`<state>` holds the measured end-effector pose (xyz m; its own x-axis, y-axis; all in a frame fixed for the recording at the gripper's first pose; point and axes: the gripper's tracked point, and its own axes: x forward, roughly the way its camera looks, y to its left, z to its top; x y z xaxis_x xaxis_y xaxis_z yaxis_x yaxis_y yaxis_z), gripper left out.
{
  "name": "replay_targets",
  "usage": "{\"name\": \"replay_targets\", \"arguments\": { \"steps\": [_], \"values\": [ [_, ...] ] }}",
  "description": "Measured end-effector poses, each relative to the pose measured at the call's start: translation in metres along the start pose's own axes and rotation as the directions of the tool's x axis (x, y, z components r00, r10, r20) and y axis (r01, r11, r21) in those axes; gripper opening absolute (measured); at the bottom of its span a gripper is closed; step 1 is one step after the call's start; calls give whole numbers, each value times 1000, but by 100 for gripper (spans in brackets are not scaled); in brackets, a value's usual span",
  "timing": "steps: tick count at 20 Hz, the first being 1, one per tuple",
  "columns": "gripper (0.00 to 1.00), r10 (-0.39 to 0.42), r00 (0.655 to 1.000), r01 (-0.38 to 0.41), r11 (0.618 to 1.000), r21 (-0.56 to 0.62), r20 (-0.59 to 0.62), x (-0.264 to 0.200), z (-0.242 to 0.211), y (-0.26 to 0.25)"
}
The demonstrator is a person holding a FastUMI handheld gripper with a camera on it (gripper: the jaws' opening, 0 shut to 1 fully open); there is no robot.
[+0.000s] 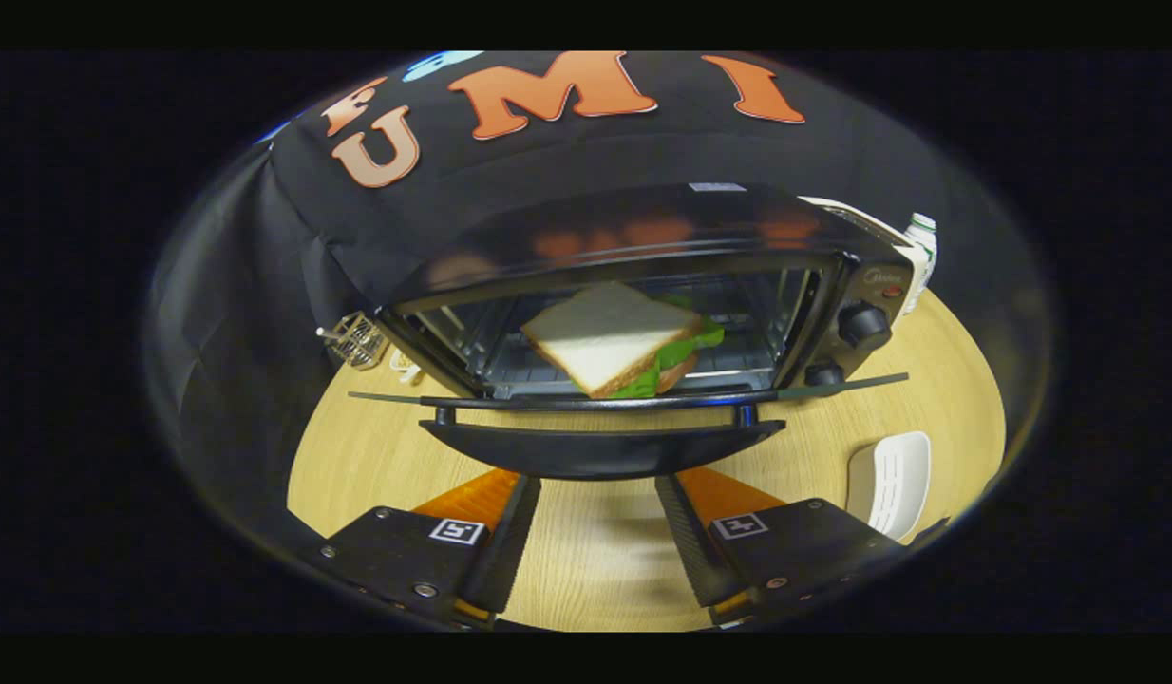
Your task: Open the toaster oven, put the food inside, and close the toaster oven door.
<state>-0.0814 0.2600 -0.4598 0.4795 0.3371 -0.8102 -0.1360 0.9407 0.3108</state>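
Black cloth wall [263, 285] hangs behind and drapes down the left side, wrinkled. Light wood-grain tabletop [595, 551] in front. Small wire basket [356, 340] by the cloth on the left, white slotted dish [892, 483] on the right, white bottle [921, 249] at far right back.
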Motion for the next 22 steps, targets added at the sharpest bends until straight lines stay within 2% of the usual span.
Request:
{"name": "replay_targets", "arguments": {
  "steps": [7,13,15,18,22],
  "values": [
    [72,41,996,-43,999,21,85,-10,52,3],
    [73,91,971,-88,996,-26,219,-67,95,-6],
    [74,133,952,-116,990,-79,276,-97,118,-3],
    [80,137,911,-65,980,-190,390,-144,163,-11],
    [89,157,798,-24,973,-230,581,-222,229,-9]
  ]
}}
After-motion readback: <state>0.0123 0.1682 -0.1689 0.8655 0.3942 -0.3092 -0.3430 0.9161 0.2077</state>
